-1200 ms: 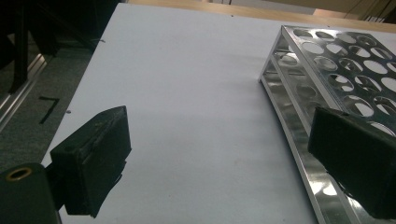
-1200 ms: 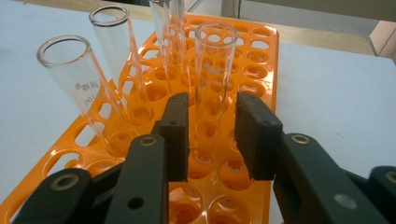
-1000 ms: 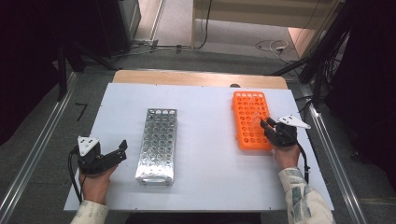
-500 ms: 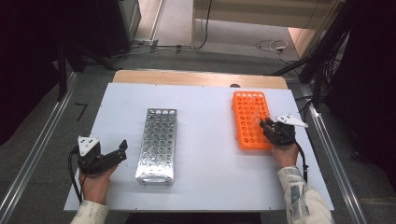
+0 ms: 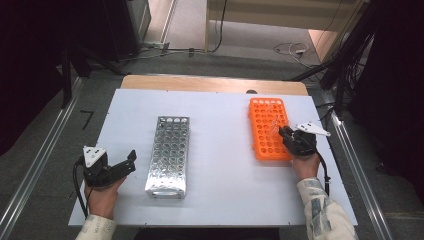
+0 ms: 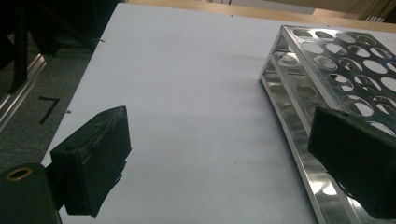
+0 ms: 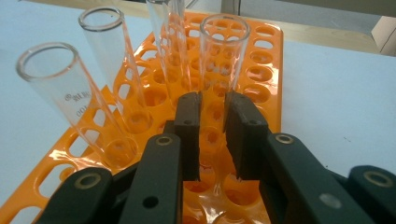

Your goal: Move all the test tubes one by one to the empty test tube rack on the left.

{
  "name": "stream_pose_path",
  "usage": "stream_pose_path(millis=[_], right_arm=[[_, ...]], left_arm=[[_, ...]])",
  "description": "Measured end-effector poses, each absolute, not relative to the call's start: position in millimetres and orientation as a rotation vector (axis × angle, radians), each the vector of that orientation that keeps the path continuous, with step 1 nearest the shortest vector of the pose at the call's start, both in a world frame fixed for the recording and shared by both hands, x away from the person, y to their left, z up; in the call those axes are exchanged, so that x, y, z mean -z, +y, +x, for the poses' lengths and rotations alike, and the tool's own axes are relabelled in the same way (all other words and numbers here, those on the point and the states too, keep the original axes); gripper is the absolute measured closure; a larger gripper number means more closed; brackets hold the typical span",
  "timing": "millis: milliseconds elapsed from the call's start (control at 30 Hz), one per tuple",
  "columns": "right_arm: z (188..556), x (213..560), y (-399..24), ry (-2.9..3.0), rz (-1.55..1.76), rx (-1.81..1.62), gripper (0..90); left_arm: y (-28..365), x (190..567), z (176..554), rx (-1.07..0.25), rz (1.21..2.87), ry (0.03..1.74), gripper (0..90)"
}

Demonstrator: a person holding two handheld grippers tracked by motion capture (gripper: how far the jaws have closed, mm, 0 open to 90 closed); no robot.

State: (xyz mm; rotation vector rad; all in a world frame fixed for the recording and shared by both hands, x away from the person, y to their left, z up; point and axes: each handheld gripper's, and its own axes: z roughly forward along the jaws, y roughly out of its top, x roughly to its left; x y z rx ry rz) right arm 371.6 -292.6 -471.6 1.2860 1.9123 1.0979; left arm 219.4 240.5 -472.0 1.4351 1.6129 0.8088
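The right gripper has just closed its jaws on a glass tube standing between them in the orange rack.

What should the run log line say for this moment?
right gripper: shut on glass tube, jaws just closing | tube standing in orange rack | left gripper: open, beside metal rack | table

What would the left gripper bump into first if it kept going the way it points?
Probably the metal rack: the left gripper, jaws open, points along the table, with the rack's near edge ahead of one jaw. Depth is hard to judge.
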Motion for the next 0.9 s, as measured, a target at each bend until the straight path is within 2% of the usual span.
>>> stream_pose_path(millis=[900], right_arm=[[356.1,440.1,-300.5,1.844,1.279,-1.194,73.6]], left_arm=[[241.3,471.2,218.7,-0.810,1.432,1.611,5.8]])
